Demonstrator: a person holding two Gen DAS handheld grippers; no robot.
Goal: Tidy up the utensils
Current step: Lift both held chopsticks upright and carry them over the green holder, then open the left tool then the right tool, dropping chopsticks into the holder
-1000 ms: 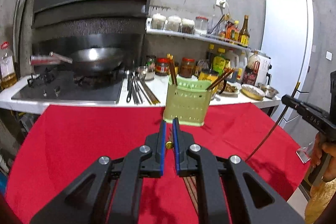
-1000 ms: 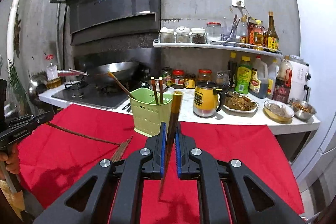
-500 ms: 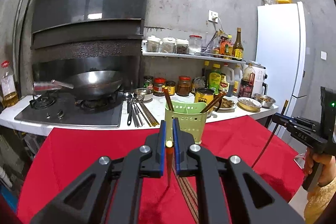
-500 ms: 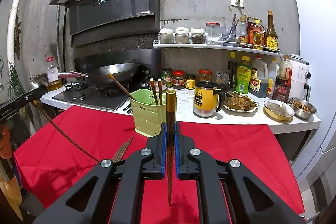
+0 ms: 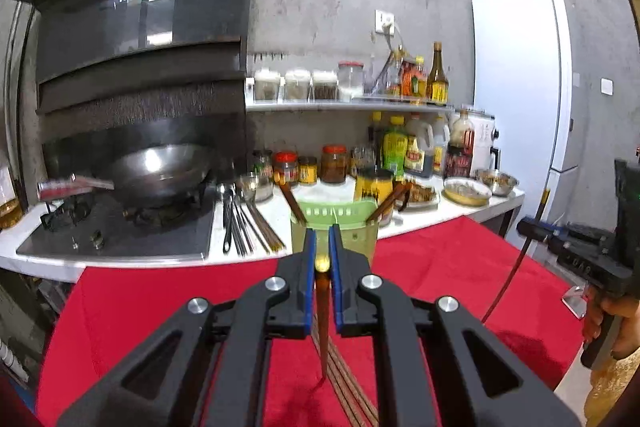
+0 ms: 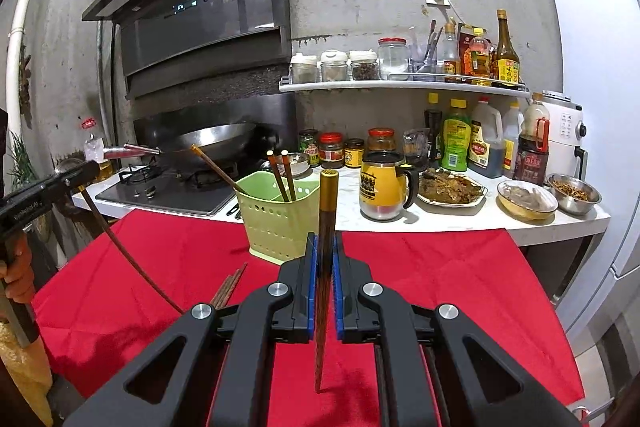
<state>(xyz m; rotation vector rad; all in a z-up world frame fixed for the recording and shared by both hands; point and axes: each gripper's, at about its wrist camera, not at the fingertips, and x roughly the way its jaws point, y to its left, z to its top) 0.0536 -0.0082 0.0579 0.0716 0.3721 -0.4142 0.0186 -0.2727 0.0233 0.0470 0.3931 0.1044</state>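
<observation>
A light green utensil holder (image 6: 276,217) stands at the far edge of the red cloth (image 6: 440,279) with several brown chopsticks in it. My right gripper (image 6: 325,247) is shut on a brown chopstick (image 6: 326,227) with a gold top, held upright above the cloth. My left gripper (image 5: 322,239) is shut on another chopstick (image 5: 323,323), its gold end between the blue pads and its tip hanging toward the cloth, in front of the holder (image 5: 336,227). Several loose chopsticks (image 5: 348,383) lie on the cloth below it, also seen as loose chopsticks (image 6: 229,287) in the right wrist view.
Behind the cloth runs a white counter (image 6: 460,223) with a yellow mug (image 6: 382,187), food plates, bowls, jars and bottles. A wok (image 5: 160,175) sits on the stove at left, metal utensils (image 5: 240,223) lie beside it. A white fridge (image 5: 520,99) stands at right.
My left gripper lifted its chopstick off the cloth and rose, so the holder now sits lower and closer in view. The right chopstick swung from tilted to upright.
</observation>
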